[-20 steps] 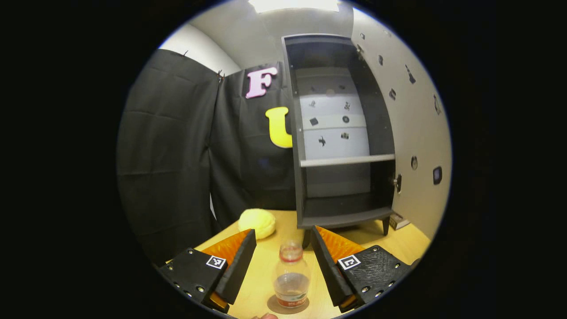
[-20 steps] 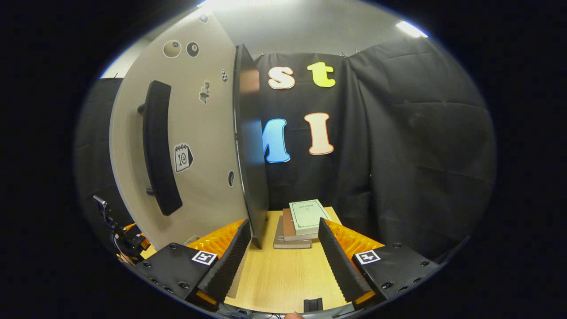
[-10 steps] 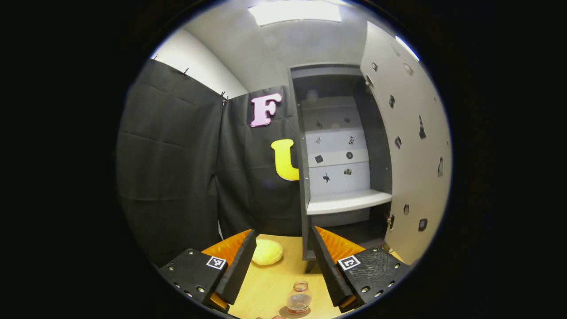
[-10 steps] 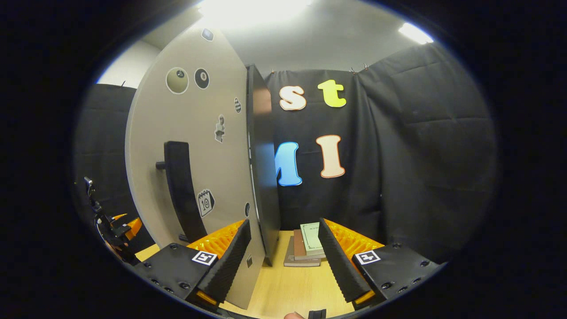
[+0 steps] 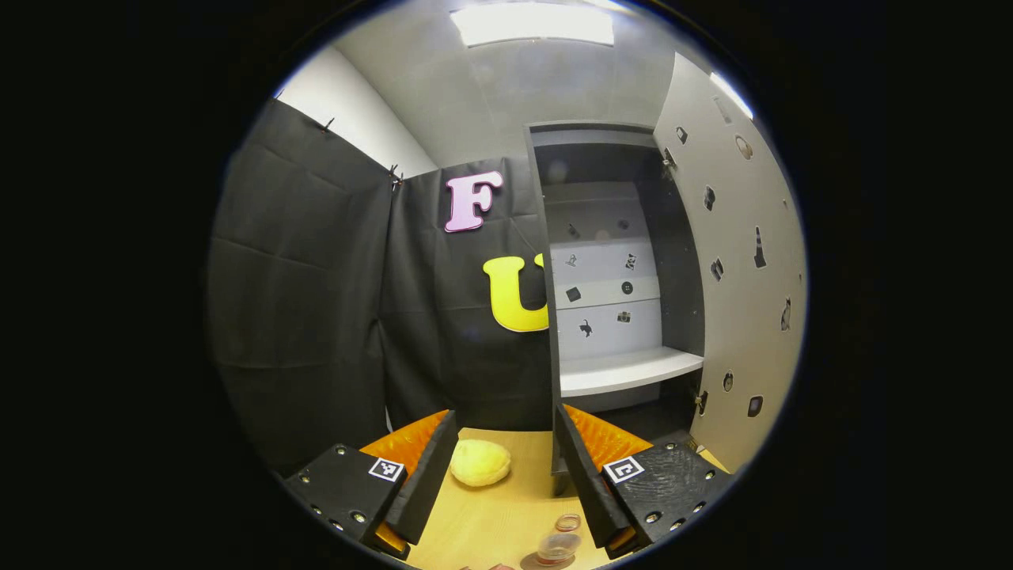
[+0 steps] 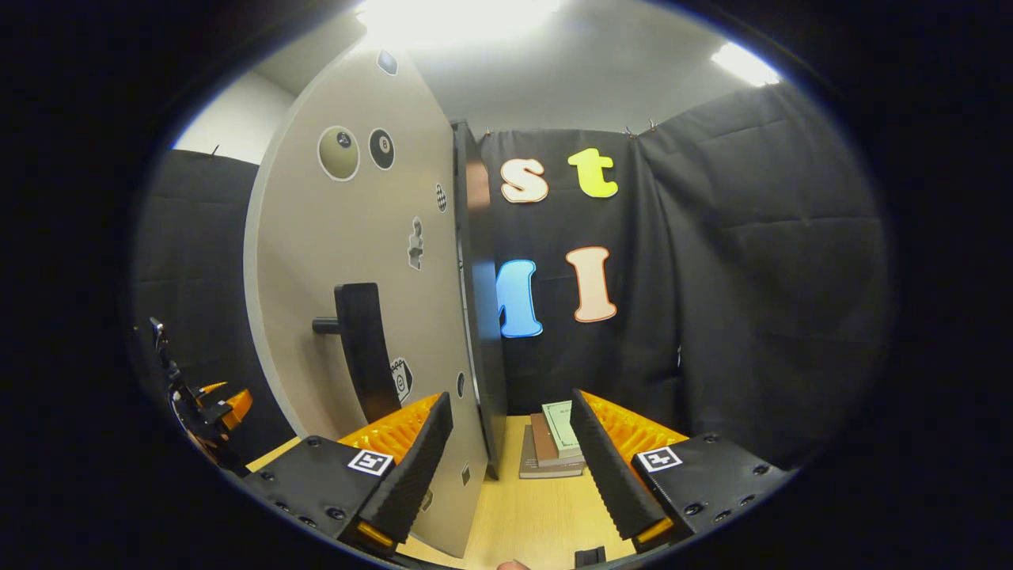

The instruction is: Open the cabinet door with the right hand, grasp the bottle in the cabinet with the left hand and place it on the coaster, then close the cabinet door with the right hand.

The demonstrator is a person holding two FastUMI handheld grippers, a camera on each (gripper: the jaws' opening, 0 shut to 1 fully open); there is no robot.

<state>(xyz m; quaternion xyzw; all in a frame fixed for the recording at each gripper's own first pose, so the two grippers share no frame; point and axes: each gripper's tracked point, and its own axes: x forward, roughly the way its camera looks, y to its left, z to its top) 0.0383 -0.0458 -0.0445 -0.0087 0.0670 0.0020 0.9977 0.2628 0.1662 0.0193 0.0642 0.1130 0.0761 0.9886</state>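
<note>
The cabinet door (image 6: pixel 356 317) is standing open, hinged at its right edge, and its free edge is reaching toward the near left of the right gripper (image 6: pixel 510 467). The door's long axis is running upright, and the dark bar handle (image 6: pixel 366 352) on its outer face is lying just left of and above the right gripper's fingers. Those fingers are spread apart and gripping nothing; the door's lower edge is passing between them. The right gripper is the nearer one for the closing push, which I judge to be the remaining step.

The bottle (image 5: pixel 559 545) is resting on the coaster (image 5: pixel 546 562) at the very near edge of the left gripper view, below and between the fingers of the left gripper (image 5: pixel 498 471), which are apart and empty. The cabinet (image 5: pixel 617 317) is sitting far right on the wooden table (image 5: pixel 491 514), with a yellow sponge-like lump (image 5: pixel 479 462) left of it.

Compared with a second ago, the left gripper has been pulling back from the bottle, and the door handle is now showing lower and closer to the right gripper.
</note>
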